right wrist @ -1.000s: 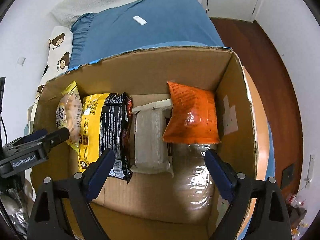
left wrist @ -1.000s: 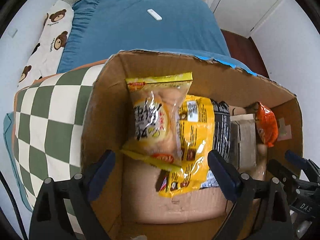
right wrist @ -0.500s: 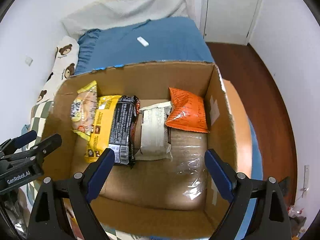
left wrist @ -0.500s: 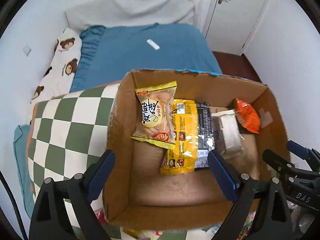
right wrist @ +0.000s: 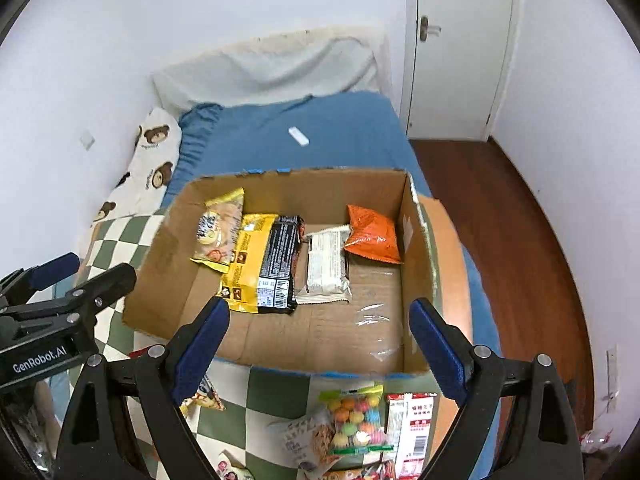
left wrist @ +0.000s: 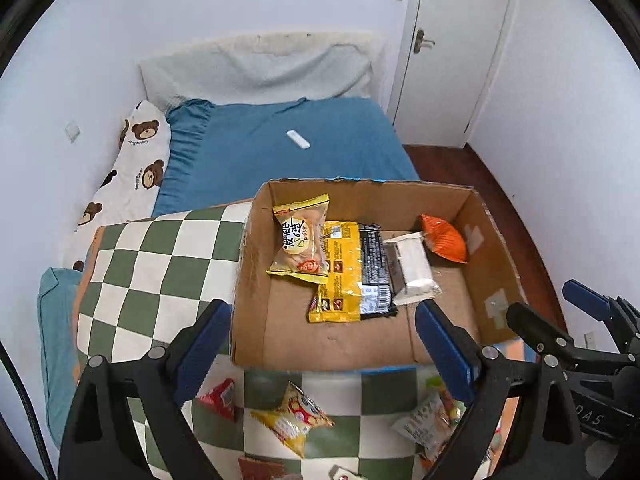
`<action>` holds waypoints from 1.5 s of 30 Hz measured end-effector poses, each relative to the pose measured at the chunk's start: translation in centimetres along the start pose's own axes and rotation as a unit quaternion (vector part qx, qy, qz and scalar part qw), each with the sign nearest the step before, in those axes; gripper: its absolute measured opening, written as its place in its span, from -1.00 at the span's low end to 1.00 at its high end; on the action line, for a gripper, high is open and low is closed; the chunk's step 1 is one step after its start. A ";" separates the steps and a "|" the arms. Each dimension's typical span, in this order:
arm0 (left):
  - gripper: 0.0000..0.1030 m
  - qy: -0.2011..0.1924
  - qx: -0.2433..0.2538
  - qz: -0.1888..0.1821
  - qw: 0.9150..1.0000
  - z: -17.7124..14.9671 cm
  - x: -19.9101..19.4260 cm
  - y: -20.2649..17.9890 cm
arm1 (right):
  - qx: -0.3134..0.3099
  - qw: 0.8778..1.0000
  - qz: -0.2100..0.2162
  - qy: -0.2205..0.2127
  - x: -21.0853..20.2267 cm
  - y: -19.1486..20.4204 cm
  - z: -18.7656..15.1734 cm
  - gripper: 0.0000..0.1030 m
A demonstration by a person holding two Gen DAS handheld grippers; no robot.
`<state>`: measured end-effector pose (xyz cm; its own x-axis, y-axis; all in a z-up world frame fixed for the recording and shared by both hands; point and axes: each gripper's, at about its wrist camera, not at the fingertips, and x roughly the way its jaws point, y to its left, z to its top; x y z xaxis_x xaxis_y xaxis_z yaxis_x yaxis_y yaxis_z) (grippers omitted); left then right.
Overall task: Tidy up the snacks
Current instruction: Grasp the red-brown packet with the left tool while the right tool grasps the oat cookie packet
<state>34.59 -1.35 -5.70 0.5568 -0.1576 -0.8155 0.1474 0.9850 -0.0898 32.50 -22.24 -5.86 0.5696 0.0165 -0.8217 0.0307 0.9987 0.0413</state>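
An open cardboard box (left wrist: 256, 304) (right wrist: 416, 240) stands on a green-and-white checked cloth (left wrist: 152, 268). Along its far side lie a pale yellow snack bag (left wrist: 300, 240), a yellow-and-black pack (left wrist: 352, 272) (right wrist: 264, 264), a white pack (left wrist: 412, 268) (right wrist: 326, 266) and an orange bag (left wrist: 444, 236) (right wrist: 372, 238). Loose snacks lie in front of the box: a yellow bag (left wrist: 292, 420), a red packet (left wrist: 220, 398), a candy-ball bag (right wrist: 354, 416), a red-and-white packet (right wrist: 412, 428). My left gripper (left wrist: 322, 356) and right gripper (right wrist: 318, 352) are open and empty, raised above the box's near edge.
A bed with a blue sheet (left wrist: 280, 148), a small white remote (left wrist: 298, 139) and a bear-print pillow (left wrist: 136, 160) lies behind the box. A white door (left wrist: 452, 48) and dark wooden floor (right wrist: 520, 240) are at the right.
Both grippers have pulled up and back from inside the box. The whole box, the loose snacks in front of it and the room have come into view. Both stay open.
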 end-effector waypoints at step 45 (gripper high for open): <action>0.11 0.271 -0.094 0.011 0.958 -22.4 13.9 7.3 | 0.026 0.963 0.080 0.257 11.9 2.4 -16.0 0.50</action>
<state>25.12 5.25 -30.45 0.0443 -0.1269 -0.9909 -0.0368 0.9910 -0.1285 26.26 -18.83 -24.62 0.0887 0.2045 -0.9748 0.0246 0.9780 0.2074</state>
